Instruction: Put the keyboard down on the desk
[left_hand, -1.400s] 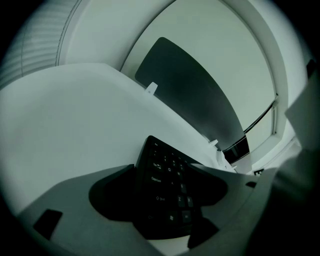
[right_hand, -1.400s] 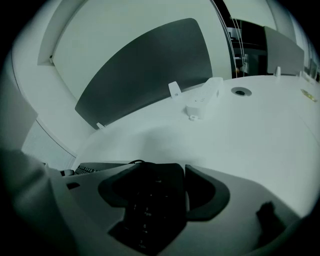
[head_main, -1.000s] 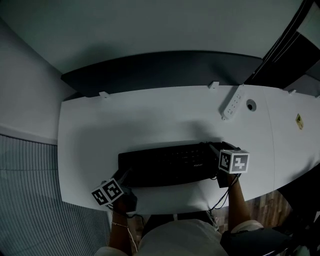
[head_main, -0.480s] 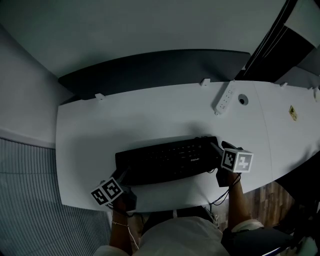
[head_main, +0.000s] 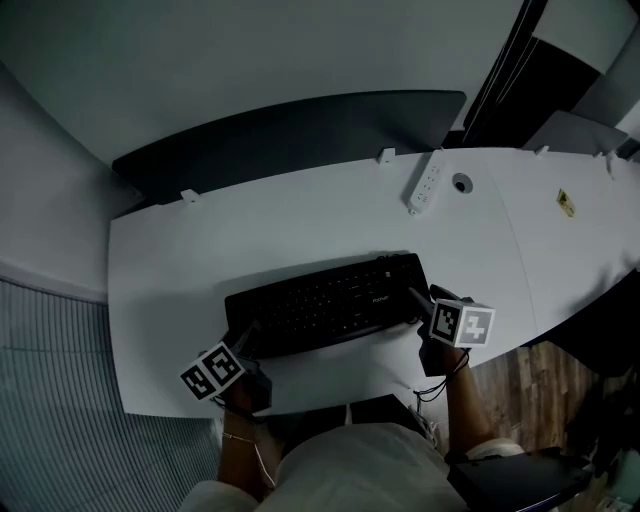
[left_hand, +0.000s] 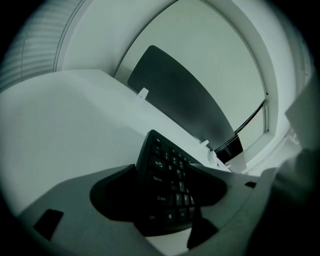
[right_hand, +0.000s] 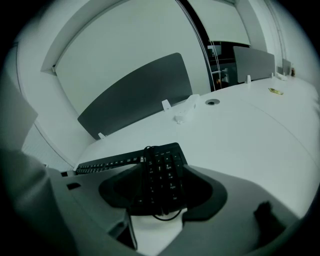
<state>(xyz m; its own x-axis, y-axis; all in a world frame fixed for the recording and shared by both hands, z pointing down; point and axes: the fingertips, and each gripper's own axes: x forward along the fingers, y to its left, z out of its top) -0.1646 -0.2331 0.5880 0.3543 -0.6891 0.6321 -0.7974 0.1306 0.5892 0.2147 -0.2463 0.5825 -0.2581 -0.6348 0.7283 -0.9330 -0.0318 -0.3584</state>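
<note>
A black keyboard lies lengthwise across the near half of the white desk, its right end a little farther back than its left. My left gripper is shut on its left end, and the left gripper view shows the tilted key rows between the jaws. My right gripper is shut on the right end. In the right gripper view the number pad sits between the jaws with a dark cable looped around it. Whether the keyboard touches the desk I cannot tell.
A white power strip and a round cable hole lie at the desk's back right. A dark divider panel runs along the back edge. A small yellow sticker sits far right. Wood floor shows beyond the front edge.
The head view has shifted, so everything sits higher and further left. The keyboard, still held at both ends, has edged slightly farther onto the desk, toward the power strip.
</note>
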